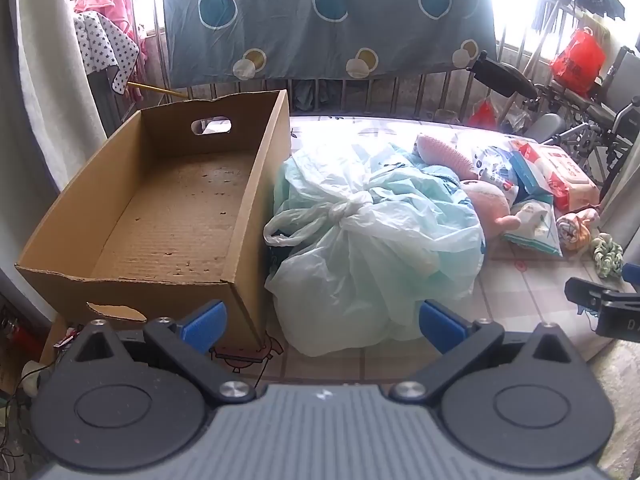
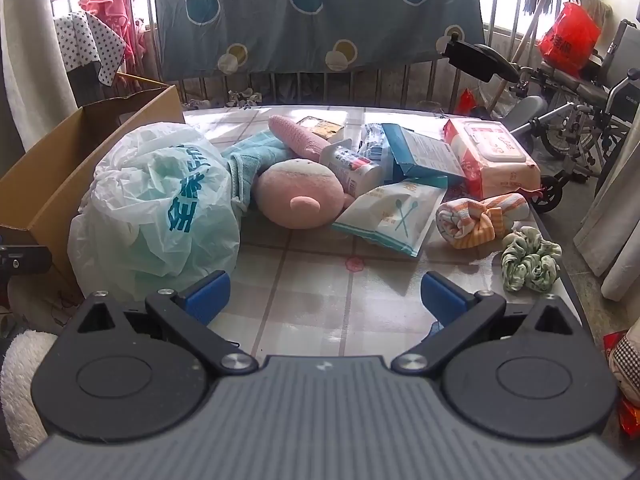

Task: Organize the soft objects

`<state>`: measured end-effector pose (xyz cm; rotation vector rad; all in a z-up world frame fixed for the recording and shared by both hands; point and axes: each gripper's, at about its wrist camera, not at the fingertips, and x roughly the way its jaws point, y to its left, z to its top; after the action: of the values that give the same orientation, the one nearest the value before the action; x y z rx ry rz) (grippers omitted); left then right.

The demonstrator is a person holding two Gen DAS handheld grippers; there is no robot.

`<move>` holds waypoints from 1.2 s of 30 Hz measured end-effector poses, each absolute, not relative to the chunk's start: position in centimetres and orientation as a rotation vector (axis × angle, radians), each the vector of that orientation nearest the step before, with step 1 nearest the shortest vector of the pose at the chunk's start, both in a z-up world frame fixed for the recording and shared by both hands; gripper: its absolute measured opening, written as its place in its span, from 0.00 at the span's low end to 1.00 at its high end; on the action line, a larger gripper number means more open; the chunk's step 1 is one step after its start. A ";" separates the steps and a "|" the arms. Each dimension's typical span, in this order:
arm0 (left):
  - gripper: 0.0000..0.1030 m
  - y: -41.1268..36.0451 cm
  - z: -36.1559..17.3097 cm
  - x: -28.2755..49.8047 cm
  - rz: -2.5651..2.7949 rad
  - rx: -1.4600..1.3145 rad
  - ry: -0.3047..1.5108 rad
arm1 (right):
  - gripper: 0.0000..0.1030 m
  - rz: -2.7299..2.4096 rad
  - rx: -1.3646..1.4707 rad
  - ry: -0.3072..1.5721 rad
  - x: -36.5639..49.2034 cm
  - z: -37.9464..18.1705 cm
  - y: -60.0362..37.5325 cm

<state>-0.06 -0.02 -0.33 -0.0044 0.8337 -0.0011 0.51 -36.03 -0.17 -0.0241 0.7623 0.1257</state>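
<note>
An empty cardboard box (image 1: 168, 208) stands on the left of the table; its corner shows in the right wrist view (image 2: 60, 160). A knotted pale green plastic bag (image 1: 372, 240) (image 2: 160, 208) lies beside it. Behind are a pink plush toy (image 2: 300, 196) (image 1: 490, 200), a teal towel (image 2: 256, 156), an orange striped cloth (image 2: 476, 216) and a green scrunchie (image 2: 528, 260) (image 1: 606, 254). My left gripper (image 1: 322, 324) is open and empty, just before the bag. My right gripper (image 2: 326, 300) is open and empty over bare tabletop. Part of it shows in the left wrist view (image 1: 600, 304).
Packets lie at the back right: a wet-wipes pack (image 2: 492, 156), a teal carton (image 2: 420, 152), a white pouch (image 2: 392, 216). The checked tablecloth (image 2: 320, 280) covers the table. A railing with a hung blue sheet (image 2: 312, 12) is behind, a wheelchair (image 2: 580, 112) to the right.
</note>
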 end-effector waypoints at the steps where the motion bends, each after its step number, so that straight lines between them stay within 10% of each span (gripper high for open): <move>1: 1.00 0.0 -0.3 -0.1 -0.001 -0.004 0.833 | 0.99 0.124 -0.026 0.762 0.5 -0.2 -36.0; 36: 1.00 -0.1 -0.4 0.2 -0.002 -0.011 0.840 | 0.99 0.109 -0.031 0.769 0.7 0.0 -36.4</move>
<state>0.23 -0.06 -0.44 -0.0107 0.8402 -0.0025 0.74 -36.44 0.01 -0.0309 0.7689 0.1091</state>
